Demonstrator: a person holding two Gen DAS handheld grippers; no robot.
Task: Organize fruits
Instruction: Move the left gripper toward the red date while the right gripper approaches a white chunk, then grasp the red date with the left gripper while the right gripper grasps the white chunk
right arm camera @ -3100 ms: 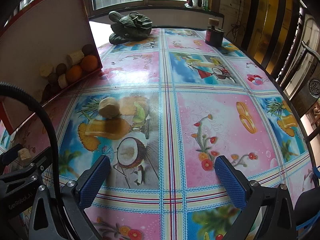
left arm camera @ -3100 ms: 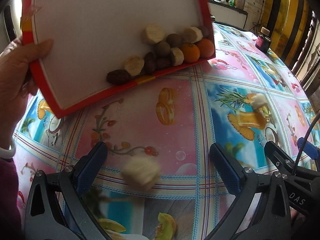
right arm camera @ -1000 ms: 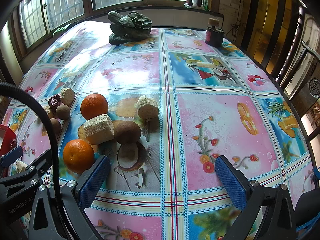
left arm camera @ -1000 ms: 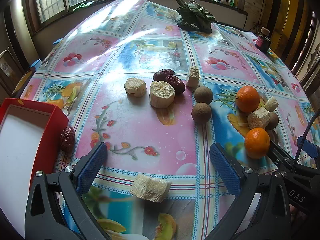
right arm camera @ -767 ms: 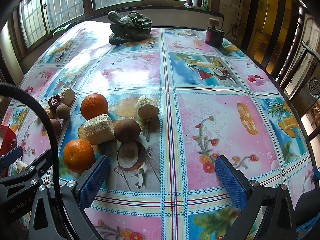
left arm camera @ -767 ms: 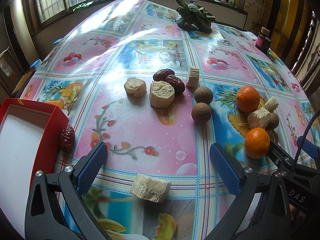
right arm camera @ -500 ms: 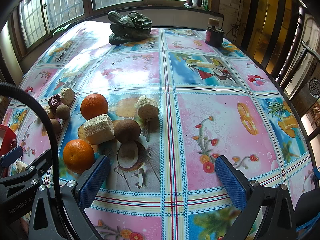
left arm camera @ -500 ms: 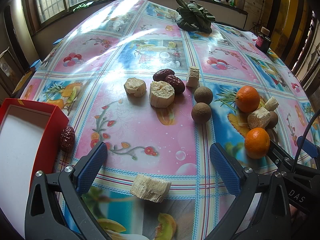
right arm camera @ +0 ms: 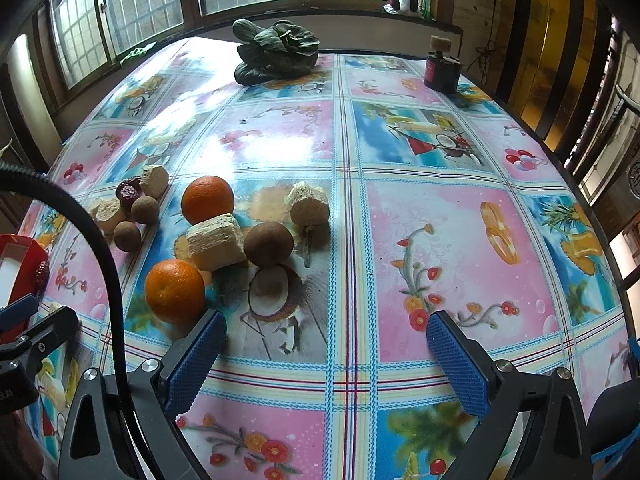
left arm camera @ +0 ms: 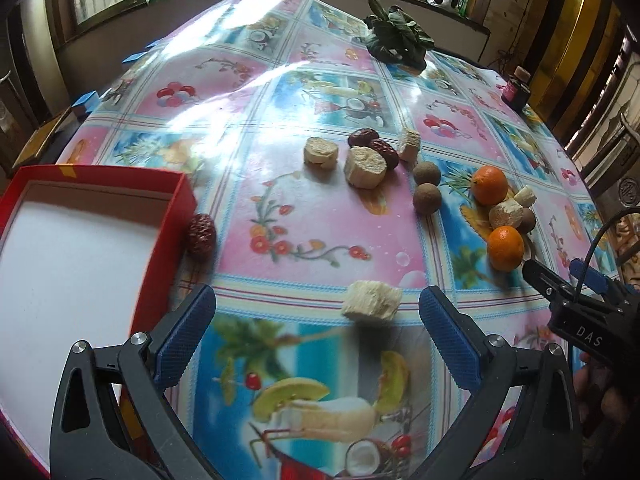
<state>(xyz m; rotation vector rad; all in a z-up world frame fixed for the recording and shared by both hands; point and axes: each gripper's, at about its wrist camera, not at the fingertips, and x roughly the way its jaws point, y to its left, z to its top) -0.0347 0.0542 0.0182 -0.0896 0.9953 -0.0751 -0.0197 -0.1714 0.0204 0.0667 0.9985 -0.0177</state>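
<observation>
On the tablecloth point(left arm camera: 320, 208): two oranges point(left arm camera: 489, 185), three brown longans point(left arm camera: 427, 199).

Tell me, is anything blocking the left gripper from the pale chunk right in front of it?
Nothing visible is. The left gripper has its jaws spread wide, and the pale chunk lies just ahead of the gap on bare tablecloth. The red box sits off to the left, with a red date beside its corner.

Tray point(left arm camera: 80, 248) sits left on bench point(left arm camera: 320, 240); one date point(left arm camera: 202, 236) touches its right wall. Oranges point(left arm camera: 505, 248) lie far right, leafy greens point(left arm camera: 398, 42) behind.
</observation>
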